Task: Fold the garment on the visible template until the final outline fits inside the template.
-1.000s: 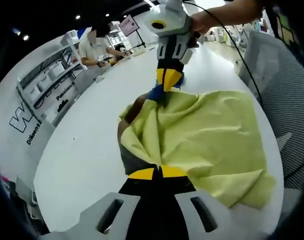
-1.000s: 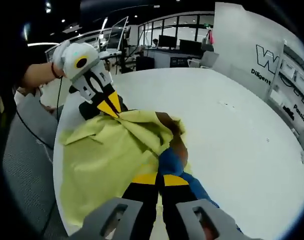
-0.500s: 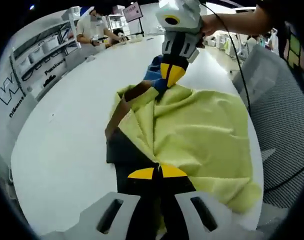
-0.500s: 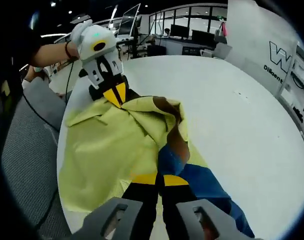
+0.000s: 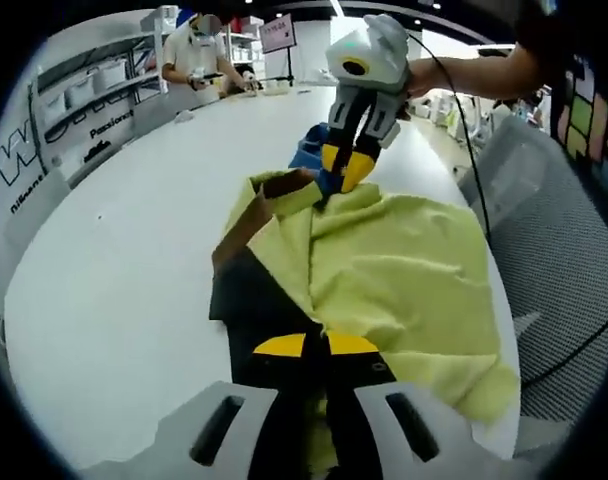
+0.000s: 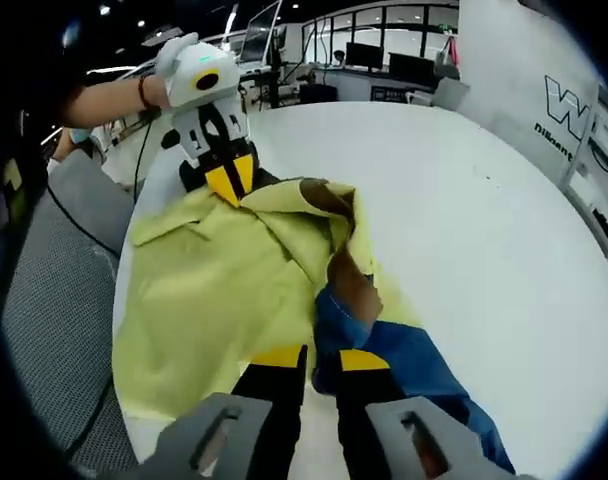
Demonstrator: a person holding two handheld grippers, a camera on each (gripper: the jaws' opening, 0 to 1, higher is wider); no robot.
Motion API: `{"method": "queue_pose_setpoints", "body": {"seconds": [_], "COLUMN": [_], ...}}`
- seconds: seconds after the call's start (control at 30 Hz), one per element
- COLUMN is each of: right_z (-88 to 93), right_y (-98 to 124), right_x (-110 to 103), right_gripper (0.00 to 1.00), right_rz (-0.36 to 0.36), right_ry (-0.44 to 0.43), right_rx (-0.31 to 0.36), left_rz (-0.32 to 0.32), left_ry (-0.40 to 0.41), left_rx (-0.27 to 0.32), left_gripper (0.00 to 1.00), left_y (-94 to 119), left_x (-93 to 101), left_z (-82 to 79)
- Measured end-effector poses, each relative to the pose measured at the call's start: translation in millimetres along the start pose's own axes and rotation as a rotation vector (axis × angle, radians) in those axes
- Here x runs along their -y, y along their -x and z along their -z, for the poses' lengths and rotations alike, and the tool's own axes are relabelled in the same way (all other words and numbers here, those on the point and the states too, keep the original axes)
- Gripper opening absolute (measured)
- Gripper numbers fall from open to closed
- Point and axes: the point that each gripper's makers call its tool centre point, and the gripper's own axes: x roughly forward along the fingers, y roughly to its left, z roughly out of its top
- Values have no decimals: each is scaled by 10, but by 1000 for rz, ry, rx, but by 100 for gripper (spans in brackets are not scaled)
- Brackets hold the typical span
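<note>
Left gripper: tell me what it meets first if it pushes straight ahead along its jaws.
The yellow garment it already grips; the left gripper would plough into that cloth, probably toward the right gripper beyond.

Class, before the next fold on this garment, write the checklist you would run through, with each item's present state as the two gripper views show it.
1. Left gripper holds the garment: ok, shut on the yellow cloth.
2. Right gripper holds firmly: not ok, its fingers stand apart with blue cloth between them.
3. Garment lies flat: not ok, it is bunched and creased between the two grippers.
4. Garment fully on the table: cannot tell, the yellow hem reaches the table's near edge.
5. Template outline in sight: cannot tell, no clear outline shows around the cloth.
</note>
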Motion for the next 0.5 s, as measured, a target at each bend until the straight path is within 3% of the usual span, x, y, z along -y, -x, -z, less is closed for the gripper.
{"method": "queue_pose_setpoints", "body": {"seconds": [0.1,0.17,0.23,0.33,0.5], "right_z": [-76,-113,-169,-234,-306], "right_y": [85,102,131,151,132], "right_x": [33,59,113,196,217], "right_gripper": [26,31,35,43,51], "right_rz": [-8,-10,-11,1,-48], "right_ry": [-79,-101,-181,-271,-451], "right_rx": [65,96,147,207,274], "left_rz": [-17,-45,-131,-158,-169], "left_ry": [32,55,121,227,349], "left_rx": [54,94,150,254,269], "left_gripper": [9,14,24,30,37], "left_y": [63,106,200,302,339], "left_x": [-17,-73,-272,-439,-648], "left_z": [-92,-157,-233,-357,-324]}}
